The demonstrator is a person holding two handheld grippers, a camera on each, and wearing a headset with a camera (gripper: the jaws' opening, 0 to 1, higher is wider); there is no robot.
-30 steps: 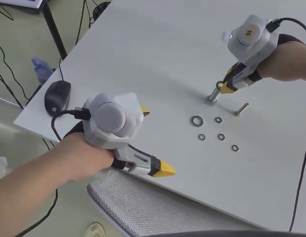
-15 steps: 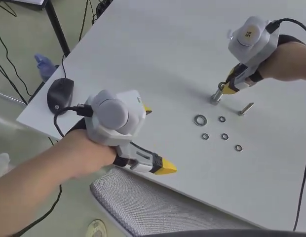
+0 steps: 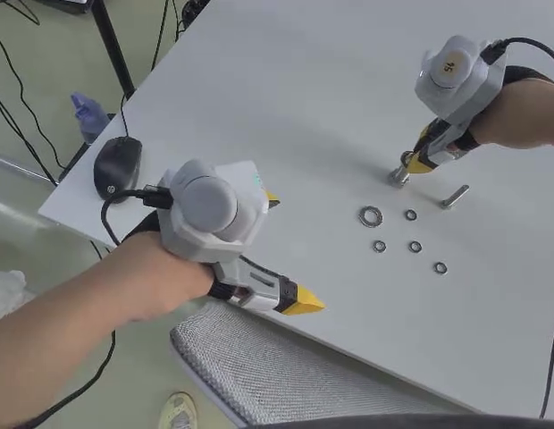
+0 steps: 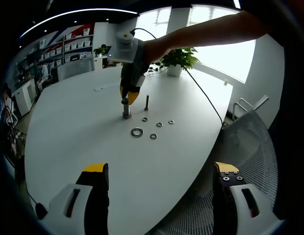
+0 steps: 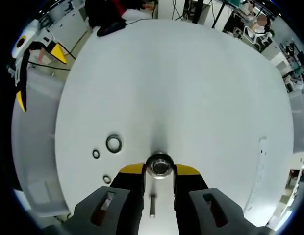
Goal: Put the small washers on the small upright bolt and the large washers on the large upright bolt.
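Note:
The large bolt stands upright on the white table. My right gripper is shut on a large washer, which sits right over the bolt's top. The small bolt lies on its side just to the right. Another large washer and several small washers lie flat in front of the bolts. My left gripper hangs open and empty over the table's near edge, far from the parts. The left gripper view shows the large bolt, the washers and the right gripper.
A black mouse with its cable rests at the table's left corner. A grey mesh chair back stands against the near edge. Cables and a blue object are on the floor to the left.
The head camera has shifted, so everything sits slightly further right. The right gripper has brought the washer a little lower over the bolt's top. The left gripper has kept its place.

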